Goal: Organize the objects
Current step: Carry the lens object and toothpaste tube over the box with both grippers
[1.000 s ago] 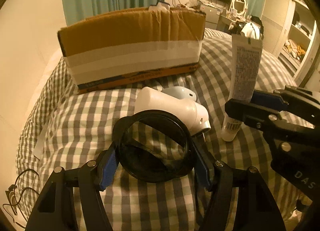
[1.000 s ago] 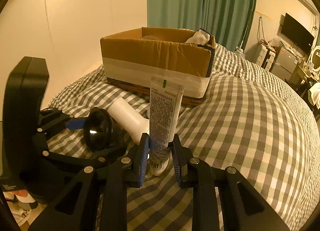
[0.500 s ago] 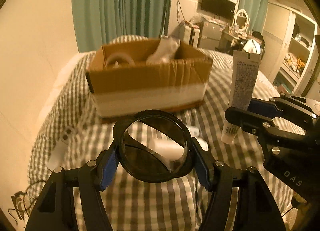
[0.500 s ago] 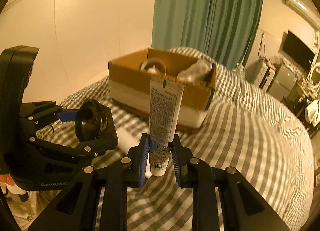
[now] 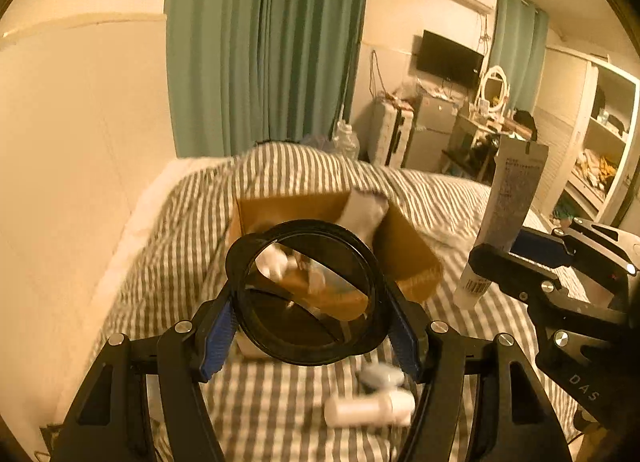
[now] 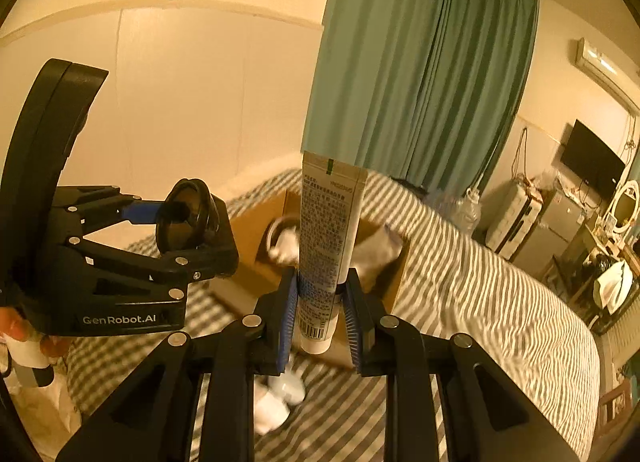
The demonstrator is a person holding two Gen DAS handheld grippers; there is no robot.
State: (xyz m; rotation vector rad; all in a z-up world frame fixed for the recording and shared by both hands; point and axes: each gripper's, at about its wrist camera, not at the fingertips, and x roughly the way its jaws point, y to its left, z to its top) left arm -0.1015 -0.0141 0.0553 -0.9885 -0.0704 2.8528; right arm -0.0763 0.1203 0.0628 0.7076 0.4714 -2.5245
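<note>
I held two things in the air above the bed (image 5: 192, 222) at this moment. The fingers of my left gripper (image 5: 308, 326) were closed on a round black lens-like ring (image 5: 304, 294), one blue pad on each side of its rim. The fingers of my right gripper (image 6: 322, 318) were closed on the lower part of a white tube (image 6: 326, 246), which stood upright with its cap end down. The open cardboard box (image 5: 404, 250) lay further away on the checked cover, below and behind both things, and some white items were already inside it. A white bottle (image 5: 368, 408) and a small pale object (image 5: 380, 374) rested on the bed near me, outside the box.

I judged that the risk was in the release. The ring was held only at two points of a smooth round edge, so it could turn or slip out. The tube was tall and gripped low, so it could tip against the box wall and fall outside. Both grippers were near together, so they could also collide above the box.
</note>
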